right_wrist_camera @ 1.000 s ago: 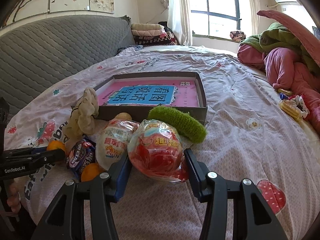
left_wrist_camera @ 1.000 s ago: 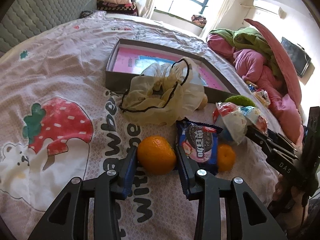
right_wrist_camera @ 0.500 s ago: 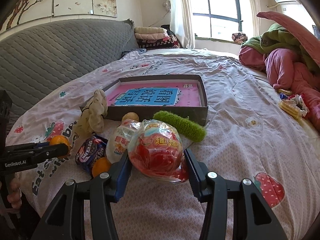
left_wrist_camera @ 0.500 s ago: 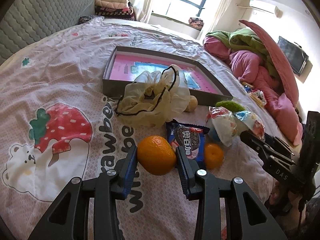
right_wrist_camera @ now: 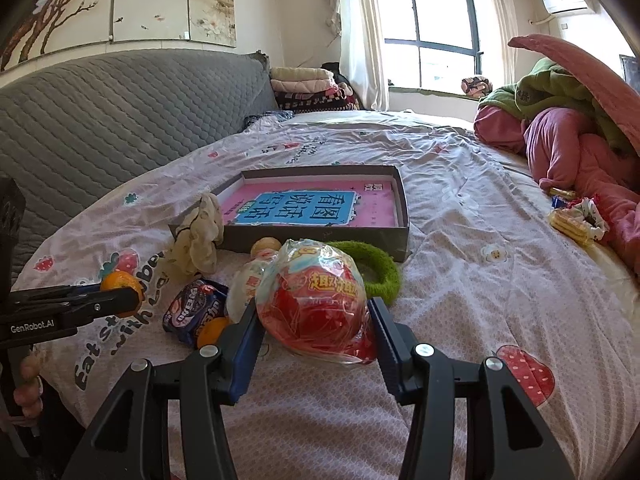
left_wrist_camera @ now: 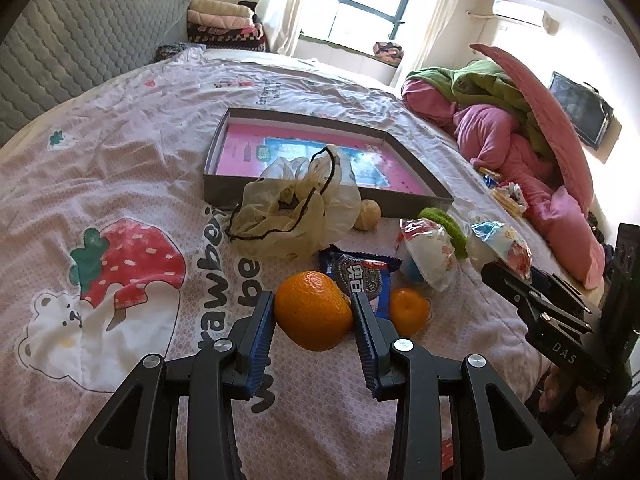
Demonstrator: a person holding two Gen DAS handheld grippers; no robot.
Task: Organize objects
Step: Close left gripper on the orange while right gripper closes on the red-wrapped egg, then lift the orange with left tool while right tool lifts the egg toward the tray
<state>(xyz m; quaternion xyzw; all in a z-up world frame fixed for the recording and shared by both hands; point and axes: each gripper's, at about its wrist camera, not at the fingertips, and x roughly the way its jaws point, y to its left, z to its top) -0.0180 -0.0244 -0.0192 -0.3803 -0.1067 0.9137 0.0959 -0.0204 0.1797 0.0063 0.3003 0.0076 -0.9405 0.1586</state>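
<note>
A bed with a strawberry-print sheet (left_wrist_camera: pixel 120 184) carries a shallow grey box (left_wrist_camera: pixel 416 196), open-topped, with a pink and blue printed sheet lying flat in its bottom. All places here are given relative to that box.

Well in front of the box's near wall, the left gripper (left_wrist_camera: pixel 314 316) is clamped on an orange (left_wrist_camera: pixel 312 310), its blue pads pressing both sides of the fruit. The right gripper (right_wrist_camera: pixel 316 320) is clamped on a foil-wrapped egg-shaped sweet in red (right_wrist_camera: pixel 312 300), held just in front of the box's near right corner.

Between the grippers and the box lie loose things: a cream drawstring bag (left_wrist_camera: pixel 296 208) leaning on the near wall, a small pale round fruit (left_wrist_camera: pixel 368 214) beside it, a green knitted ring (right_wrist_camera: pixel 376 268) by the near right corner, a cookie packet (left_wrist_camera: pixel 362 276), a second wrapped sweet (left_wrist_camera: pixel 428 256) and a smaller orange (left_wrist_camera: pixel 408 308).

The step in hand looks like carrying both held items into the box. To do it well, lift each clear of the clutter and above the box's wall before crossing it. Keep the grippers apart so they do not collide. Set the orange low on the flat bottom before releasing, since it is likely to roll; the crinkly wrapper may slip, so keep the squeeze steady.
</note>
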